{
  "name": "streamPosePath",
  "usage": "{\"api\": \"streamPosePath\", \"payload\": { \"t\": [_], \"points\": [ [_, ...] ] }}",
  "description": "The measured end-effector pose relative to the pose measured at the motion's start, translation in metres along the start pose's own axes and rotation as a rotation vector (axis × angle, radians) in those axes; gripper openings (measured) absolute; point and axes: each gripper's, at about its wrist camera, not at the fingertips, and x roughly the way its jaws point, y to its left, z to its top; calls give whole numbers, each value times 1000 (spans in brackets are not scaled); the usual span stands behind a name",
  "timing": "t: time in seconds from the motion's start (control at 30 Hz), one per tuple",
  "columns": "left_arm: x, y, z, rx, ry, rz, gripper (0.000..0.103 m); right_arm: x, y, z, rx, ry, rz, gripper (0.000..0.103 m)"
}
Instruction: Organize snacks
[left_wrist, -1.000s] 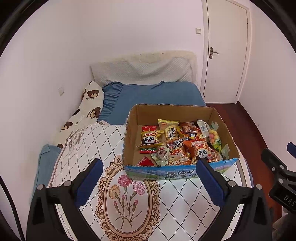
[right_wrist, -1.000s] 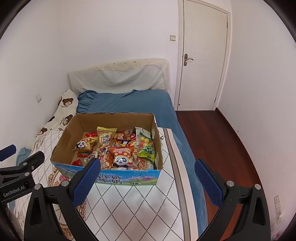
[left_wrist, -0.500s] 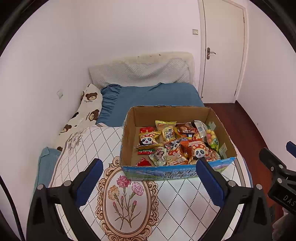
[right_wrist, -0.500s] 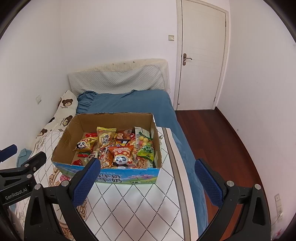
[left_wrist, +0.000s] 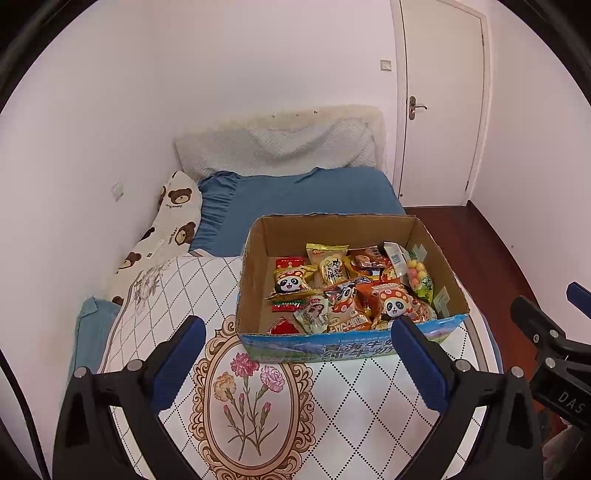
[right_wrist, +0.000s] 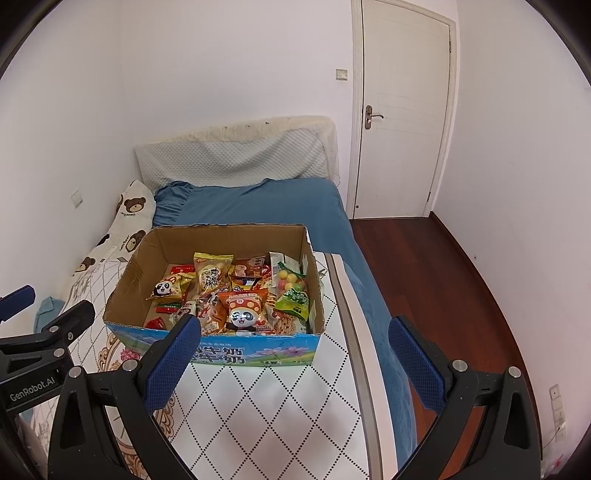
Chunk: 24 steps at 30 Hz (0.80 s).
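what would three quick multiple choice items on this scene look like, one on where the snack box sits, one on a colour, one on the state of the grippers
1. Where does the cardboard box of snacks sit?
A. on the wooden floor
B. on the patterned quilt on the bed
C. on a shelf

2. What colour is the bag of round candies?
A. green
B. purple
C. black

3. How do the left gripper and right gripper stand?
A. both open and empty
B. both shut on snacks
C. one holds the box

Answers: 1 B, the quilt lies under the box; 2 A, its lower wrapper is green; 3 A, each pair of blue fingers is spread wide with nothing between.
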Motion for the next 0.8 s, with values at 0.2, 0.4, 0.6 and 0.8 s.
{"api": "streamPosePath", "payload": {
  "t": [0.2,0.4,0.6,0.8],
  "points": [
    [0,0,0,1,1,0,103,1,-1,2,4,0,3,103],
    [1,-2,-1,6,3,-5,103,1,-2,3,6,2,6,103],
    [2,-1,-2,6,3,-3,103,1,0,2,5,8,8,103],
    [7,1,-5,2,18,-5,103,3,2,-2,5,18,12,103]
  ]
}}
